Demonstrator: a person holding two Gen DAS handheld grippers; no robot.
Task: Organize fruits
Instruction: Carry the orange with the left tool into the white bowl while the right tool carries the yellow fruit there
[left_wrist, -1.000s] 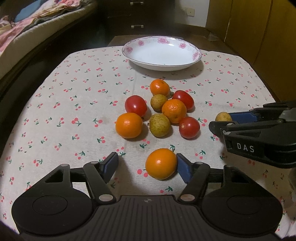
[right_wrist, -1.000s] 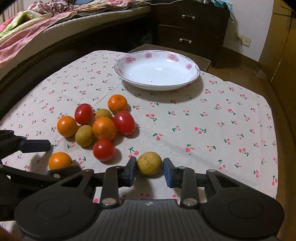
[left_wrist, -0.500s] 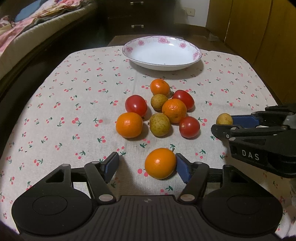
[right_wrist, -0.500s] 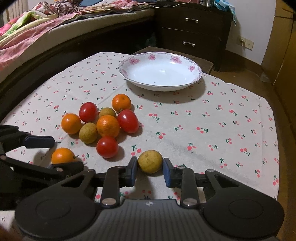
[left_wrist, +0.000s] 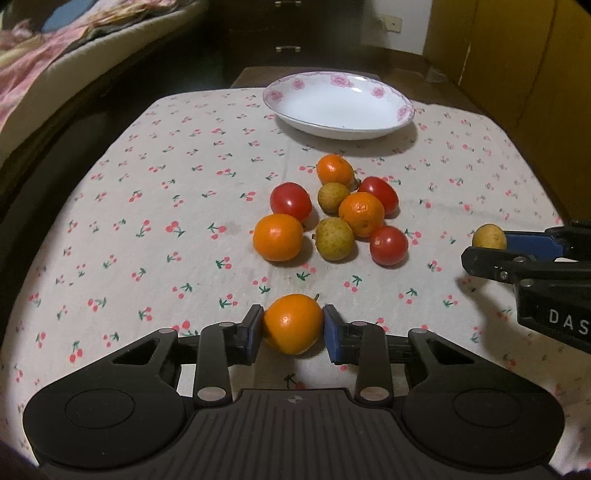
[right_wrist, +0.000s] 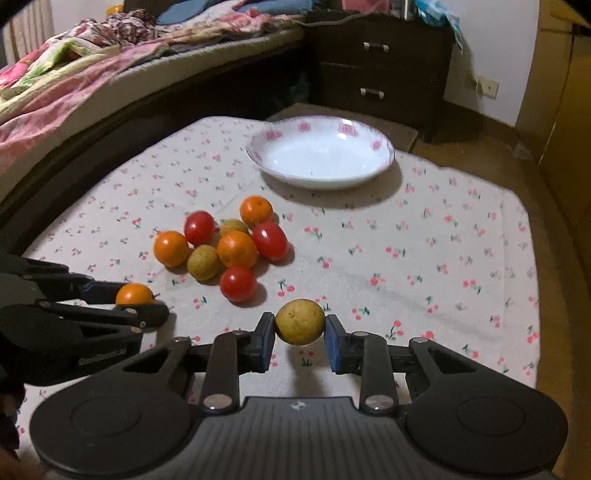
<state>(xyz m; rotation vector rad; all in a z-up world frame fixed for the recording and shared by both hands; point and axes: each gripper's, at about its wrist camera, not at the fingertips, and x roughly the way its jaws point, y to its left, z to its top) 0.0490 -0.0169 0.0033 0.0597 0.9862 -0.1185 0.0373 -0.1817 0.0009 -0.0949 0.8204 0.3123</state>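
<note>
A cherry-print tablecloth (left_wrist: 147, 206) covers the table, a bed and dark drawers behind it. Ahead of both tools stands the empty flowered plate (right_wrist: 321, 155); between it and them lies a cluster of fruit (left_wrist: 332, 218). The left gripper (left_wrist: 291, 325) has just been closing, its pads now against an orange (left_wrist: 293, 323). The right gripper (right_wrist: 300, 326) clamps a yellow-green fruit (right_wrist: 300, 322), seemingly lifted (shadow beneath). Picking is underway; next, probably carrying both to the plate. Whether the orange has left the cloth is unclear.

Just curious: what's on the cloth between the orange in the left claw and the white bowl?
The cluster of fruit sits between the orange and the bowl, clearest in the left wrist view.
</note>
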